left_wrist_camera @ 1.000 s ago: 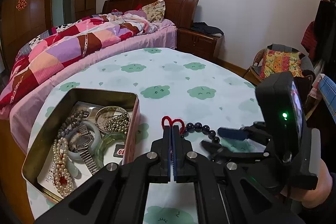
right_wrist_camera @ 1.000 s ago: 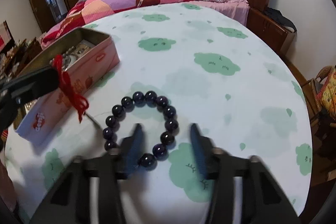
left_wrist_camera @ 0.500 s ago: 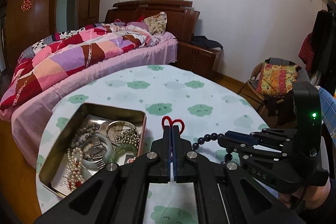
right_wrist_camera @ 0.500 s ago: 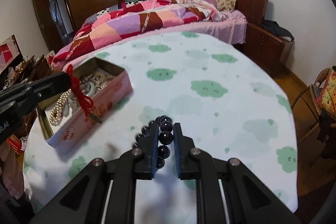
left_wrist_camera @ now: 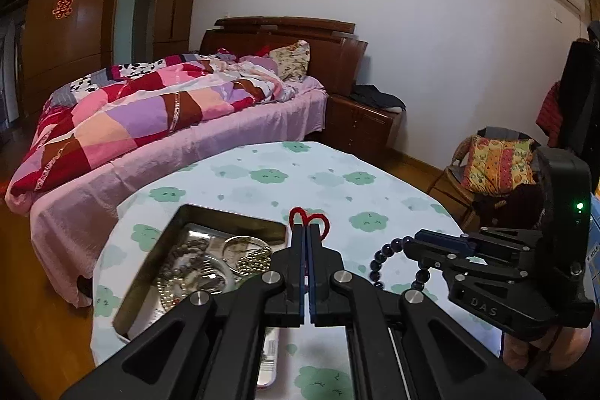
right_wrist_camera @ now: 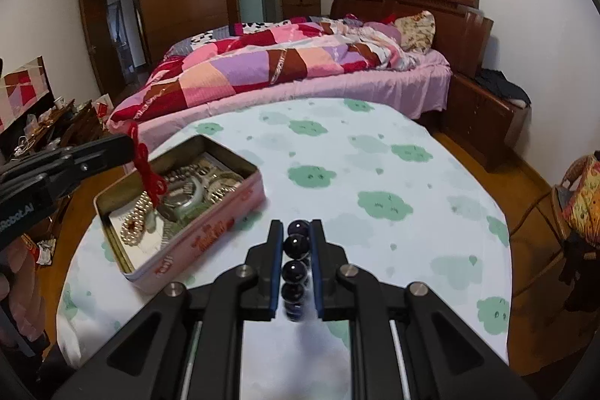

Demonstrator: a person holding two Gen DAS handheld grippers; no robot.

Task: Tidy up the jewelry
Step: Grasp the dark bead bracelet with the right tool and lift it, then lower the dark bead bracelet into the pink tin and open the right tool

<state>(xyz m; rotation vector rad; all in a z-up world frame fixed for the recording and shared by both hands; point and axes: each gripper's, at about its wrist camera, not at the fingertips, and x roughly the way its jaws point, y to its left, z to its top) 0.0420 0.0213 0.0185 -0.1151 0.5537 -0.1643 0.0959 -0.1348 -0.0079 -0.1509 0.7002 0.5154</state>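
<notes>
My left gripper is shut on a red cord ornament; in the right wrist view the cord hangs from it above the open pink tin. The tin holds pearls, bangles and a watch. My right gripper is shut on a dark bead bracelet and holds it above the table, right of the tin. In the left wrist view the bracelet dangles from the right gripper.
The round table has a white cloth with green cloud prints. A bed with a patchwork quilt stands behind it, a nightstand and a cushioned chair to the right.
My right gripper closed on the bead bracelet and lifted it off the table. Both grippers rose higher above the table; the left still holds the red cord.
</notes>
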